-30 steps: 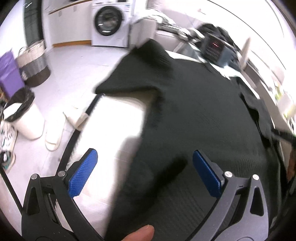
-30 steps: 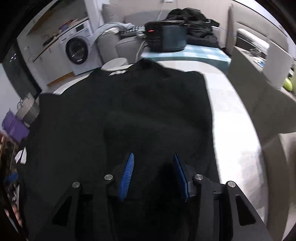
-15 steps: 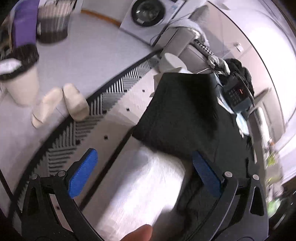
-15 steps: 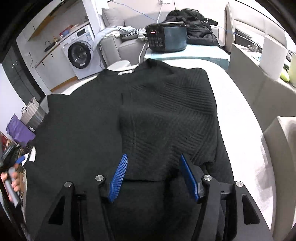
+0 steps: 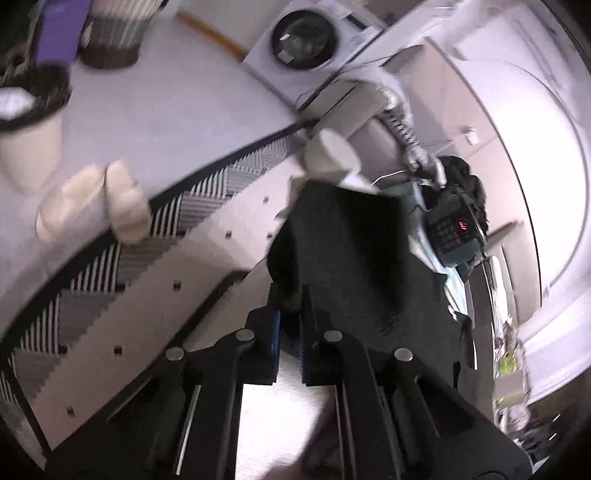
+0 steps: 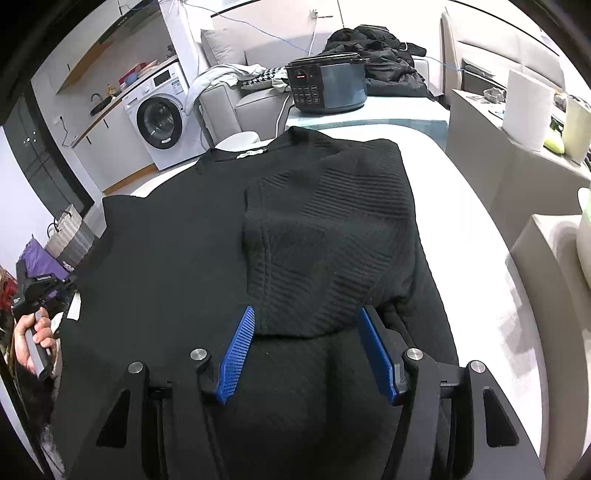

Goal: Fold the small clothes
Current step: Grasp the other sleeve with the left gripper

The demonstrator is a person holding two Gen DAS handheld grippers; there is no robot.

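A black knit sweater lies spread on the white table. Its right sleeve is folded over the body. My right gripper is open and empty, its blue pads on either side of the folded sleeve's lower end. My left gripper is shut on the sweater's left edge at the table's left side. It also shows at the far left of the right wrist view, held in a hand.
A dark electric cooker stands at the table's far end, with dark clothes behind it. A washing machine, a woven basket, a bin and slippers are on the floor to the left. A paper roll stands to the right.
My left gripper swung to the sweater's left edge and closed on it. My right gripper opened wider and let go of the folded sleeve.
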